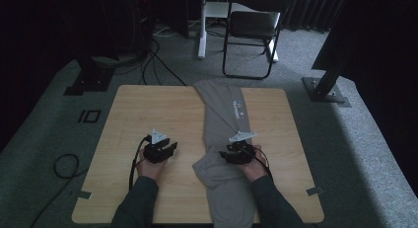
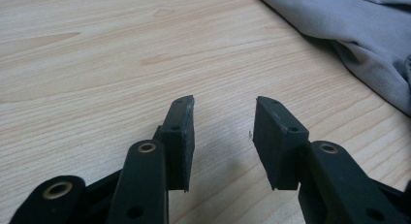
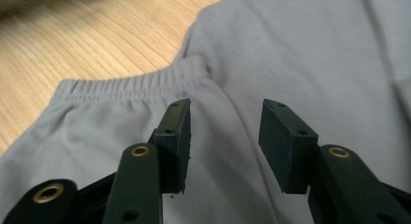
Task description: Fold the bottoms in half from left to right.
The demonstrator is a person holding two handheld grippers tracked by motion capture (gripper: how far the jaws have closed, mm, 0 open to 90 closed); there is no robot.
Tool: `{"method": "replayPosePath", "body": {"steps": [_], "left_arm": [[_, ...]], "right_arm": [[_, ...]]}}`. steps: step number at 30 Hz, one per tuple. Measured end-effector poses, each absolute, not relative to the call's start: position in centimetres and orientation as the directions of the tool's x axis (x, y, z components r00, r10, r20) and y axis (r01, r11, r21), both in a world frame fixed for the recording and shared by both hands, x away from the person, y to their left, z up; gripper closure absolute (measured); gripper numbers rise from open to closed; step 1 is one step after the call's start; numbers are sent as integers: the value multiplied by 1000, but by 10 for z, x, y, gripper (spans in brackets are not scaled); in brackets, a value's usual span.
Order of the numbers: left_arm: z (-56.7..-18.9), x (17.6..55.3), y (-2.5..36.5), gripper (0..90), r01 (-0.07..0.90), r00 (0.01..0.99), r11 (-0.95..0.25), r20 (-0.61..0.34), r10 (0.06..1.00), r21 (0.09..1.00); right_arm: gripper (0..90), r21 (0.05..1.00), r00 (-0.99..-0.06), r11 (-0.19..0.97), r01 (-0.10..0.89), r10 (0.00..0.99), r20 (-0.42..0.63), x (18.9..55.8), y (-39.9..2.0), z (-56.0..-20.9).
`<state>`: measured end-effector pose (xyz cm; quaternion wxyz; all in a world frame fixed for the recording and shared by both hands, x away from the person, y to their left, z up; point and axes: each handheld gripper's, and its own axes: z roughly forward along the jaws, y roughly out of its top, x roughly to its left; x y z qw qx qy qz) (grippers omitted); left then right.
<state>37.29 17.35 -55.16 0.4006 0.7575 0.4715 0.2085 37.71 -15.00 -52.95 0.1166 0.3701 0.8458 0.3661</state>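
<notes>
The desk (image 1: 148,104) is a pale wood top with rounded corners, and I stand at its near edge with both forearms coming in over it. Beyond the far edge a dark folding chair (image 1: 251,30) stands on grey carpet, with cables trailing off to the far left.

A grey garment (image 1: 222,124) lies folded into a long strip down the desk, right of the middle, running from the far edge to the near edge and hanging over at both. A small blue and white print (image 1: 238,109) sits on its upper half. Near my right hand the cloth bunches out to the left in a loose fold. In the right tool view a gathered elastic hem (image 3: 131,81) runs across the cloth, with bare wood beyond it.

My right tool (image 1: 237,154) sits over the garment's lower half, toward the near edge. Its jaws stand apart, over the cloth, and the pads (image 3: 177,141) pinch nothing.

My left tool (image 1: 160,151) hovers over bare wood left of the garment, well apart from it. Its jaws are spread with nothing between them, and in its own view the pads (image 2: 181,136) frame only wood grain, with the garment's edge (image 2: 349,35) at the upper right.
</notes>
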Motion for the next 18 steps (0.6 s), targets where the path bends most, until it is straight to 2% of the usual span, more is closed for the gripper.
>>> {"method": "replayPosePath", "body": {"steps": [3,4,8,9,18], "left_arm": [[-552,373,174,602,547,468,-231,-65,881,804],[-552,373,174,602,547,468,-230,-66,881,805],[-551,373,174,602,546,468,-229,-67,881,806],[-552,373,174,602,547,469,-231,-66,881,805],[-552,373,173,602,546,472,-242,-56,880,802]], "right_arm": [[536,676,-702,484,555,708,70,386,-140,-537],[570,667,-701,491,561,710,67,388,-139,-540],[846,666,-723,511,543,688,63,379,-140,-541],[874,667,-730,519,534,681,54,374,-141,-541],[883,675,-744,522,521,665,60,333,-169,-538]]}}
